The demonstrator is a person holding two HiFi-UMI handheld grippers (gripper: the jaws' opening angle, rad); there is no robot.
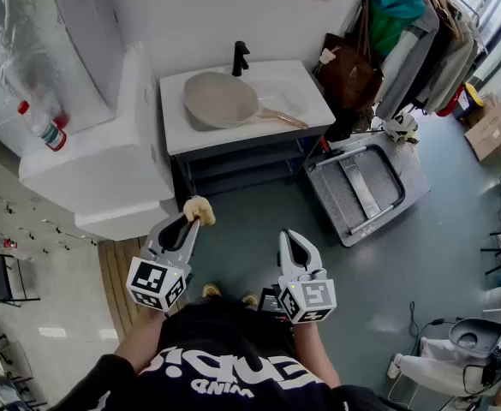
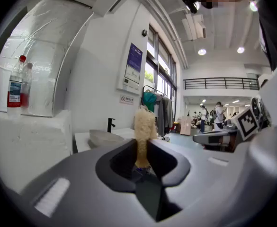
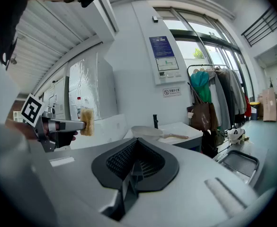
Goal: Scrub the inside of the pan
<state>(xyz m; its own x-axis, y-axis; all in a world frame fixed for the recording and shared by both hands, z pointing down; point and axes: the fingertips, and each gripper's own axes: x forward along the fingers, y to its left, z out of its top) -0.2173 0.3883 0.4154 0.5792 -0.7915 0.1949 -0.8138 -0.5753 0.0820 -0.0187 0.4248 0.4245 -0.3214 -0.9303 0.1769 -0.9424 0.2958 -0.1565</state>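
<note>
- Left gripper (image 1: 188, 223) is held out ahead of the body, tipped slightly downward, jaws clamped on a tan sponge (image 1: 199, 209)
- Right gripper (image 1: 295, 240) is alongside it, well apart, jaws closed together and empty
- Left forearm (image 1: 139, 341) and right forearm (image 1: 317, 358) reach forward, bare

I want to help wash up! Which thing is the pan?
Look at the white counter against the white wall. The pan lies on it, just in front of the black tap. It is the only round thing there: a beige bowl with a long wood-coloured handle.
</note>
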